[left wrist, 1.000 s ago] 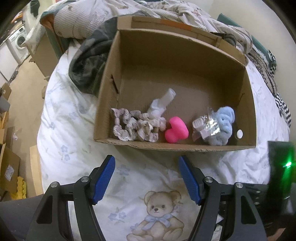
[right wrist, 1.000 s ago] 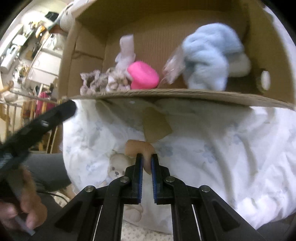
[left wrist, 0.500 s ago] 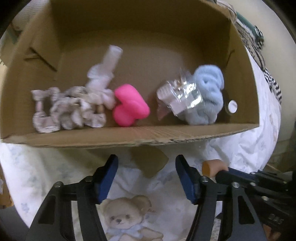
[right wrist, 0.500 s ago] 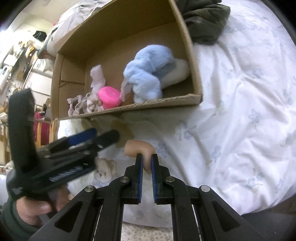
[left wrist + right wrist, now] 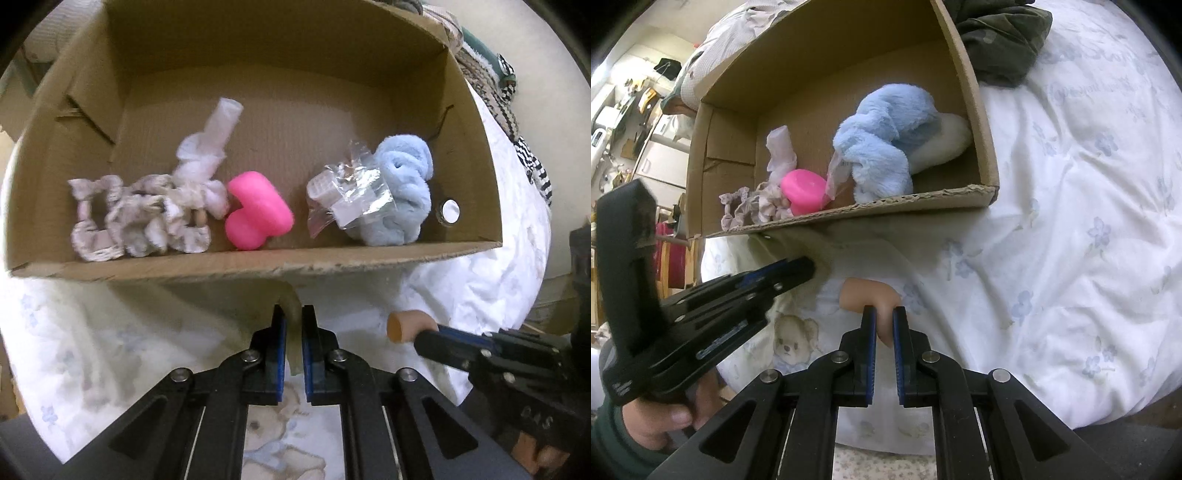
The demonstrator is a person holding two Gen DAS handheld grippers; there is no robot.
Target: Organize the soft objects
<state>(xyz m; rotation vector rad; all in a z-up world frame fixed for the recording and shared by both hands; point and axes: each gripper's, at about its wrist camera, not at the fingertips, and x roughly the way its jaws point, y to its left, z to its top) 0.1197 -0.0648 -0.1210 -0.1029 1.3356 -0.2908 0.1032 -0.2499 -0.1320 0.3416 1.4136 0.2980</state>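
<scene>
The cardboard box (image 5: 258, 264) lies on the bed and holds a pink heart-shaped toy (image 5: 256, 214), a blue plush (image 5: 402, 195), a clear plastic bag (image 5: 347, 192), patterned scrunchies (image 5: 136, 218) and a white fabric piece (image 5: 210, 155). My left gripper (image 5: 293, 314) is closing tight on a tan flap (image 5: 291, 301) that hangs below the box's front edge; its pads press on it. My right gripper (image 5: 884, 314) is shut on a peach foam piece (image 5: 868, 293) above the sheet, right of the left gripper (image 5: 805, 267). The left wrist view shows that piece (image 5: 406, 325) too.
A white sheet with a bear print (image 5: 273, 428) covers the bed. A dark green garment (image 5: 997, 37) lies behind the box's right corner. Striped blankets (image 5: 509, 107) are piled at the far right. A person's hand (image 5: 665, 417) holds the left gripper.
The left gripper came down to the box's front edge and went from wide open to shut on the tan flap. The right gripper swung right, still holding the peach piece.
</scene>
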